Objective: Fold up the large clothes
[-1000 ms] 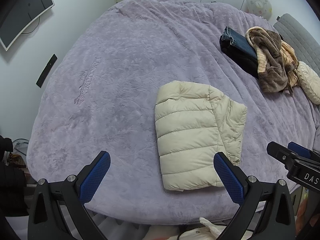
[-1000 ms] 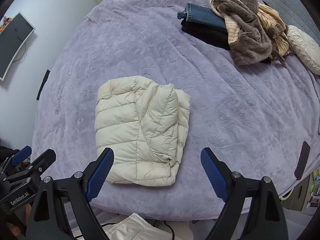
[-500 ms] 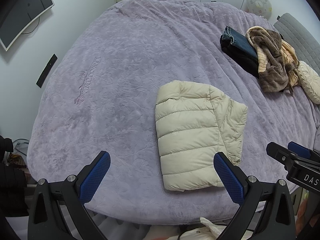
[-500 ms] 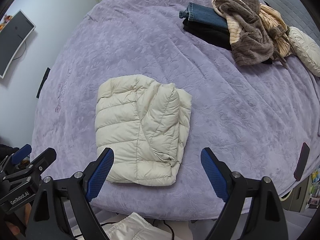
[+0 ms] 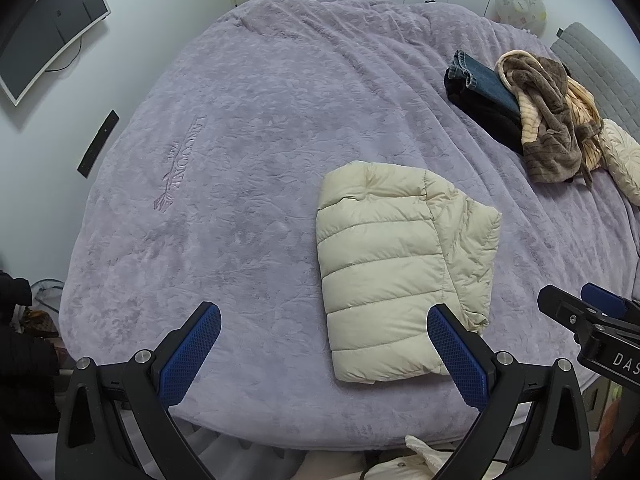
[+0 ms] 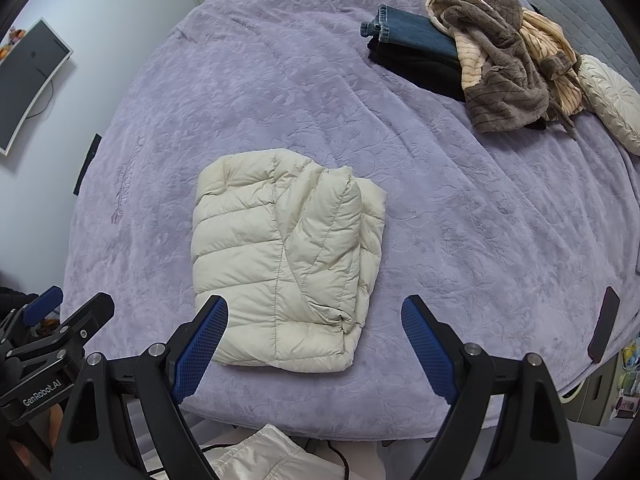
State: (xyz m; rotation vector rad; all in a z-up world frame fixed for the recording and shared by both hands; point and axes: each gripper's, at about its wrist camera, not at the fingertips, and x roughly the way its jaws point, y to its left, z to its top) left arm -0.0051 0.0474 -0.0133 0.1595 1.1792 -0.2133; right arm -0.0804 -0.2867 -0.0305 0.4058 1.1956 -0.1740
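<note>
A cream puffer jacket (image 5: 392,268) (image 6: 284,256) lies folded into a compact rectangle on the purple bedspread (image 5: 240,152) (image 6: 480,220), close to the bed's near edge. My left gripper (image 5: 324,352) hovers above that edge, open and holding nothing; its right finger overlaps the jacket's lower right corner in the picture. My right gripper (image 6: 316,340) is open too, with the jacket's near edge showing between its blue pads (image 6: 200,348), apart from the cloth. Each gripper's body shows at the side of the other's view.
At the bed's far right lie folded jeans (image 6: 412,34) on a black garment (image 6: 416,68), a crumpled brown and tan robe (image 6: 504,60) and a cream cushion (image 6: 612,100). A dark phone (image 6: 604,324) rests near the right edge. A monitor (image 5: 44,28) hangs on the left wall.
</note>
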